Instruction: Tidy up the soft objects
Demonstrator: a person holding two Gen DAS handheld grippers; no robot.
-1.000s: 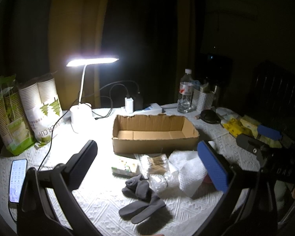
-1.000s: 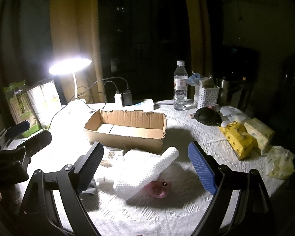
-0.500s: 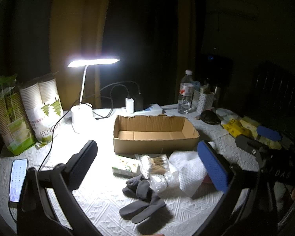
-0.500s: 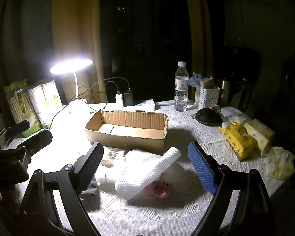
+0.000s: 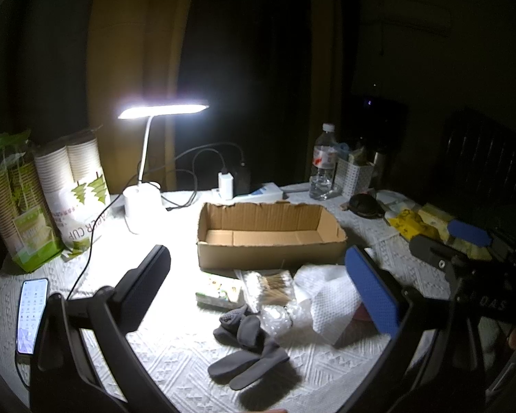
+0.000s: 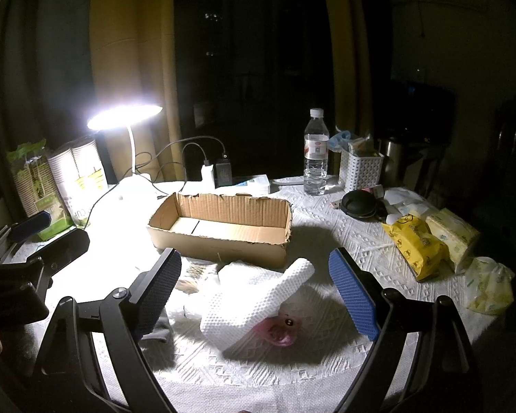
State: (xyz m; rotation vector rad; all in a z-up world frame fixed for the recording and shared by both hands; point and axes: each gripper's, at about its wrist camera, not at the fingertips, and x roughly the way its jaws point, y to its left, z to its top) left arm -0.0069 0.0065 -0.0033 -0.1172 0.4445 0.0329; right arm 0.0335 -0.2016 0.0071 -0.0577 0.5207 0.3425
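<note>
Lying on the bench just near the cardboard box [image 5: 270, 232] is a pile of soft things: grey socks [image 5: 247, 344], a white bumpy cloth [image 6: 258, 304] and a little pink thing [image 6: 281, 330] tucked under it. Both the left tongs [image 5: 258, 296] and the right tongs [image 6: 258, 296] are wide open and hold nothing. Grabbing the cloth may drag the pink thing along or knock it away. The bag of cotton sticks [image 5: 270, 284] touches the pile and could get pinched too. The lamp [image 5: 144, 172] leaves dark shadows.

Room dark. Lit desk lamp [image 5: 161, 110] at table [image 5: 175, 337] rear-left edge; white embossed cloth on table. Yellow curtains [image 6: 130, 51] behind, w/ dark window [image 6: 251, 69] between.
</note>
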